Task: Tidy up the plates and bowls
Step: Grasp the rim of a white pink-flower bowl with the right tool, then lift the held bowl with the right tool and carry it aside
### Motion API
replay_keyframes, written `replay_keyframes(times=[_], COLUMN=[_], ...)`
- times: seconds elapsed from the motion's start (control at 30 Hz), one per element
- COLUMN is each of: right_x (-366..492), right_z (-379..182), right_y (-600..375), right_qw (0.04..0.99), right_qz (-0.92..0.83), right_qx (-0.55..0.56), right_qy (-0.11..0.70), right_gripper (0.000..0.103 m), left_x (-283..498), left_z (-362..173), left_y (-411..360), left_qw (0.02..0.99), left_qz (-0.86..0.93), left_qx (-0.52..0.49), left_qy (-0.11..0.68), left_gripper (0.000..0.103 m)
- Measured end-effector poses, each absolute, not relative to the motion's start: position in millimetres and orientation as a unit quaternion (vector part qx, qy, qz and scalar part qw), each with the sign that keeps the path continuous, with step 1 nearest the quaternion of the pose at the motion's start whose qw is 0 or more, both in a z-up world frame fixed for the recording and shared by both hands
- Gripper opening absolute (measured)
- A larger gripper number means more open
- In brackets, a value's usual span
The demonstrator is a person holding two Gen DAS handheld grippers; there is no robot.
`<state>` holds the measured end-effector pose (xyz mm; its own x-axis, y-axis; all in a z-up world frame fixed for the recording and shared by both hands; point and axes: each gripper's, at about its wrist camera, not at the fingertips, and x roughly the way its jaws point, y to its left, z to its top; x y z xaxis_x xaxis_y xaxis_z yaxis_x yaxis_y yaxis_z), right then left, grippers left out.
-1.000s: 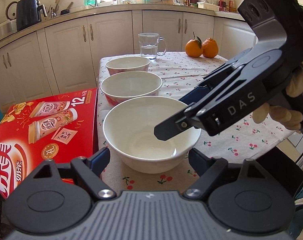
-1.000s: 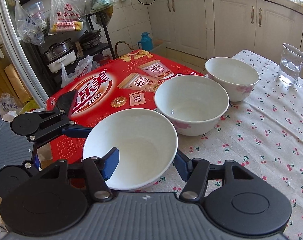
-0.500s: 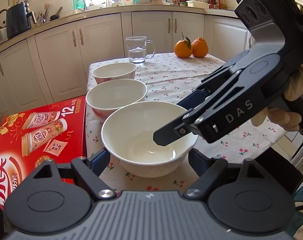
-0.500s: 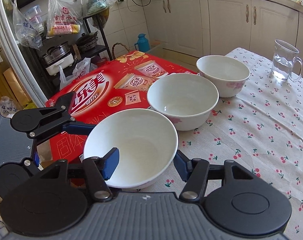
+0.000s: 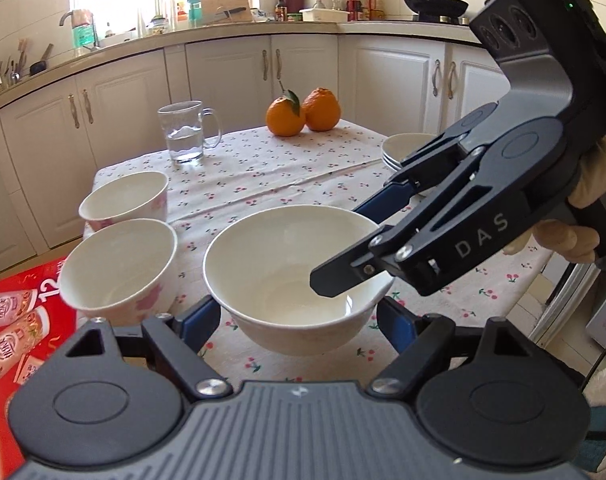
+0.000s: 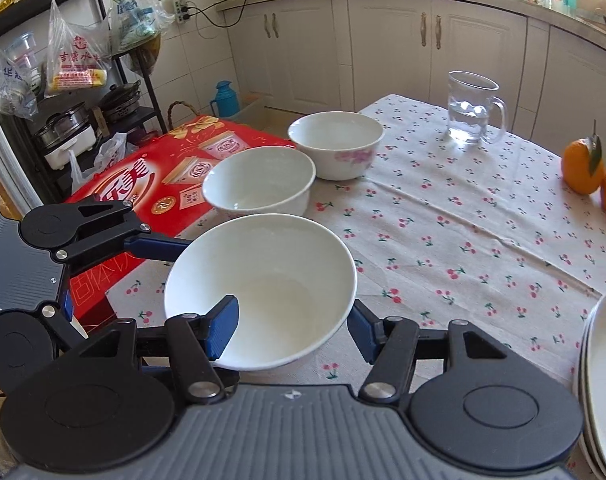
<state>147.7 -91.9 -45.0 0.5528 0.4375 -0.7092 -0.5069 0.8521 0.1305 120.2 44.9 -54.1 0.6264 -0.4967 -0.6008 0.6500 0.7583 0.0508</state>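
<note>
A big plain white bowl [image 5: 287, 264] [image 6: 271, 280] sits between both grippers, a little tilted; whether its base touches the cloth I cannot tell. My left gripper [image 5: 299, 318] flanks it, pads against its two sides. My right gripper [image 6: 291, 328] [image 5: 345, 246] comes in from the right and is shut on the wall, one finger inside the bowl and one outside. To the left are a second white bowl [image 5: 119, 264] [image 6: 259, 180] and a pink-flowered bowl [image 5: 123, 200] [image 6: 335, 140]. A stack of white plates [image 5: 403, 148] [image 6: 603, 380] lies at the right.
A glass mug of water [image 5: 183, 132] [image 6: 469, 108] and two oranges [image 5: 303, 114] [image 6: 583, 166] stand at the back of the cherry-print tablecloth [image 5: 311, 176]. A red carton [image 5: 15, 320] [image 6: 143, 176] abuts the table's left edge. A hand holds the right gripper.
Both grippers have carried the big bowl to the right, out of line with the other two bowls. The plate stack has come into view.
</note>
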Motion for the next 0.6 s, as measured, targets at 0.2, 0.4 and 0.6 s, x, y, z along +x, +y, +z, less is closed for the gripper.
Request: replay_keyframes(times=[0.2, 0.4, 0.6], right_x=[145.2, 146.5, 149.8], right_z=[-48.7, -52.0, -56.4], right_y=[-120.8, -138.3, -150.4], right_qw=[0.888, 0.893, 0.897], right_qz=[0.236, 0.214, 0.200], right_qx=[-0.033, -0.024, -0.014], right_qy=[0.394, 0.394, 0.394], right_gripper=[0.065, 0.065, 0.066], left_x=[128.9, 136.3, 143.6], left_z=[-59.7, -64.6, -72.4], left_y=[20.0, 3.4, -9.1], left_qw=[0.881, 0.874, 0.869], left_qz=[-0.347, -0.362, -0.369], left_qx=[0.138, 0.144, 0.152], left_qy=[0.291, 0.289, 0.293], left_gripper=[0.085, 0.085, 0.085])
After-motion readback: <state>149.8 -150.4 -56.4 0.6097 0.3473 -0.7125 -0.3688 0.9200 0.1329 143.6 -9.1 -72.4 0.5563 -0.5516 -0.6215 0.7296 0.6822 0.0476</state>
